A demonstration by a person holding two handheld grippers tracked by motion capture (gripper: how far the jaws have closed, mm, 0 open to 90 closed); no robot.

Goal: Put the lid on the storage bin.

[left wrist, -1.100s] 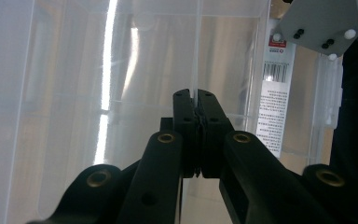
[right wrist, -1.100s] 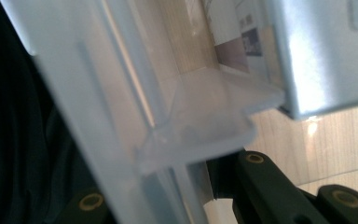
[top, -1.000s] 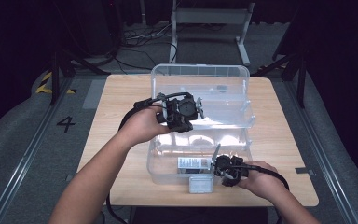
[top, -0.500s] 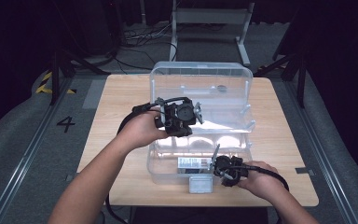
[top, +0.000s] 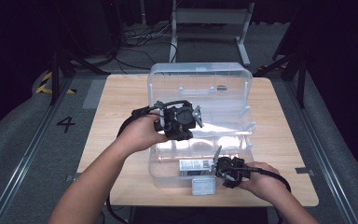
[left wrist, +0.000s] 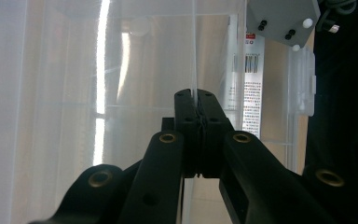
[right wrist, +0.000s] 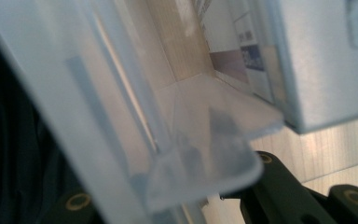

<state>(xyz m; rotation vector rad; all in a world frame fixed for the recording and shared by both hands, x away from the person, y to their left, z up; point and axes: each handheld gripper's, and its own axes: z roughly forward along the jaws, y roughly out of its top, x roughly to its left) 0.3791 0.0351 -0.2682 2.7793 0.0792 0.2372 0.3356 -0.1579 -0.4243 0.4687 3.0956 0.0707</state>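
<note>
A clear plastic storage box [top: 168,173] stands on the wooden table [top: 116,102] with its lid [top: 200,81] tipped back. My left gripper [top: 182,130] hangs over the box's middle, pointing down into it. Its jaws are shut [left wrist: 196,95], and a thin clear edge rises from between their tips. My right gripper [top: 219,168] sits at the box's front wall, one jaw on each side of the rim's lip [right wrist: 205,158]. The translucent plastic hides its fingertips [right wrist: 200,196]. A printed label [top: 195,164] lies inside near the front.
A grey latch [top: 203,186] hangs on the box's front, left of my right hand. The right gripper's grey plate [left wrist: 279,18] shows past the box wall in the left gripper view. Bare table lies on both sides of the box. Dark floor and cables surround the table.
My left gripper has drifted slightly down and toward the person over the box. The right gripper has stayed at the front rim.
</note>
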